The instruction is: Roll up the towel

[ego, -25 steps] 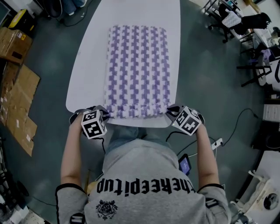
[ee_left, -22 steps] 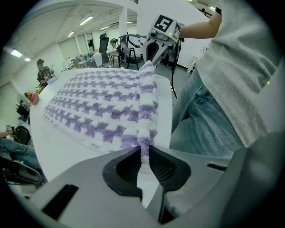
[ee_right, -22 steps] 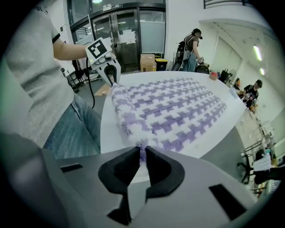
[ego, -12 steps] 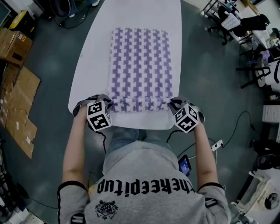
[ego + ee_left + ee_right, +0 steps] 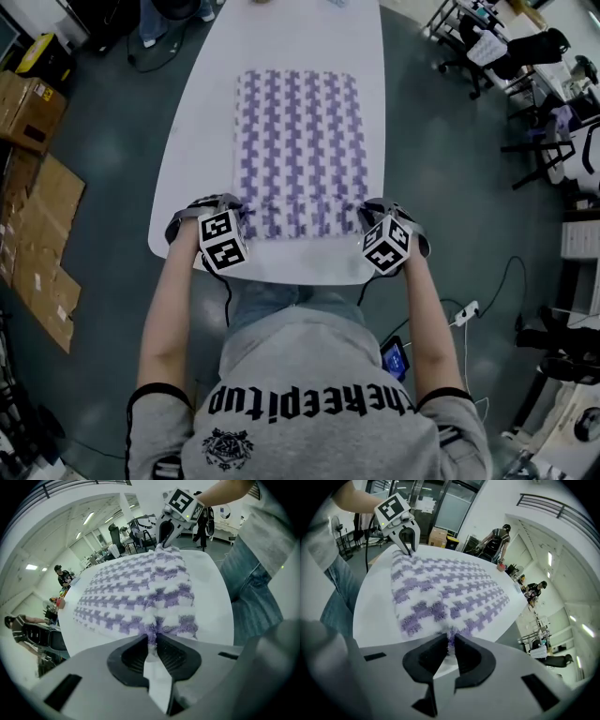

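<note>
A purple-and-white patterned towel (image 5: 300, 141) lies flat along the white table (image 5: 192, 178). Its near edge is lifted and curled over onto itself. My left gripper (image 5: 242, 217) is shut on the near left corner. In the left gripper view the fabric (image 5: 140, 590) bunches between the dark pads (image 5: 131, 656) of the left gripper (image 5: 152, 637). My right gripper (image 5: 362, 217) holds the near right corner. Its jaws are opening, with towel (image 5: 450, 592) still pinched between the tips of the right gripper (image 5: 451, 644). Each gripper view shows the other gripper, the right gripper (image 5: 165, 540) and the left gripper (image 5: 408, 550), at the far corner.
Cardboard boxes (image 5: 37, 187) lie on the floor to the left. Chairs and racks (image 5: 544, 56) stand to the right, and a power strip (image 5: 464, 309) with cables lies near the person's right side. Other people (image 5: 499, 536) stand beyond the table's far end.
Both grippers have moved away from the person along the table, carrying the towel's near edge with them. More bare table now shows in front of that edge.
</note>
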